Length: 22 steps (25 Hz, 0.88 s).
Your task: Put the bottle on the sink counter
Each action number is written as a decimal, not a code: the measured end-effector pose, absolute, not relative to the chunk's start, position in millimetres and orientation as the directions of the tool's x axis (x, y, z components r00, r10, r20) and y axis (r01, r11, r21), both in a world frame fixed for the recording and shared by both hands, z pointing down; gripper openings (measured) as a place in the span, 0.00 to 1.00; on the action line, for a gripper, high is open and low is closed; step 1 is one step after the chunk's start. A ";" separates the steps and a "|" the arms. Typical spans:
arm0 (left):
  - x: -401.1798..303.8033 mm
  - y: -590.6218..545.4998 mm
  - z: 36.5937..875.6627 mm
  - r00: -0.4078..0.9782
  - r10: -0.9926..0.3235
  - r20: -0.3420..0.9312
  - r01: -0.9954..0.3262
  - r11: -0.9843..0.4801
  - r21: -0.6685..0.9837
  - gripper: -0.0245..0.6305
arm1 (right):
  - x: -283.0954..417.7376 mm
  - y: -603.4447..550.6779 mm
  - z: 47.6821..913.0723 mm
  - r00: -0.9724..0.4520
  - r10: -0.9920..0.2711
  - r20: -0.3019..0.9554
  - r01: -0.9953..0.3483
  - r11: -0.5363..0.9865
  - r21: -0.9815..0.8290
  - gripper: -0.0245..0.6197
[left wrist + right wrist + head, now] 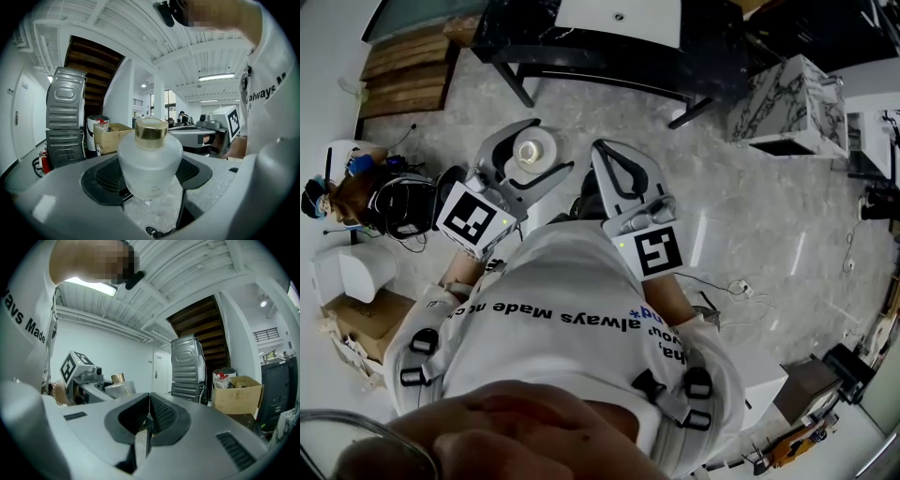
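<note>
A frosted glass bottle (150, 161) with a gold cap (151, 130) stands upright between the dark pads of my left gripper (150, 180), which is shut on its body. From the head view the bottle (528, 150) shows from above, held in the left gripper (536, 156) in front of the person's chest. My right gripper (602, 150) is beside it on the right, shut with nothing in it; its pads (161, 414) meet. The bottle (119, 387) also appears at the left of the right gripper view. The black sink counter (581, 49) with a white basin (619, 19) lies ahead, apart from both grippers.
A marble-patterned block (792, 103) stands right of the counter. Wooden steps (403, 61) are at the far left. Stacked grey machines (65, 122) and a cardboard box (110, 136) stand by a staircase. Cables (736, 291) and boxes (352, 272) lie on the glossy floor.
</note>
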<state>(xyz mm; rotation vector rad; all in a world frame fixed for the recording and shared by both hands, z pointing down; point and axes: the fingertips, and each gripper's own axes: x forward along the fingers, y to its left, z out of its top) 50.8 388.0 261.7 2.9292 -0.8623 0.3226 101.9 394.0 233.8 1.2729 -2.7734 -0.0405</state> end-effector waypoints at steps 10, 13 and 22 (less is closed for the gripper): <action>61.2 344.4 260.8 0.817 -0.529 0.228 -0.551 -0.834 0.037 0.55 | 108.8 345.5 234.9 -0.661 -0.747 0.070 -0.744 0.665 0.065 0.05; 67.5 328.9 261.7 0.820 -0.525 0.229 -0.548 -0.836 0.045 0.55 | 114.8 328.1 235.0 -0.660 -0.748 0.068 -0.746 0.663 0.058 0.05; 89.4 271.4 255.3 0.818 -0.528 0.228 -0.550 -0.834 0.039 0.55 | 140.7 270.5 230.3 -0.658 -0.750 0.064 -0.748 0.661 0.062 0.05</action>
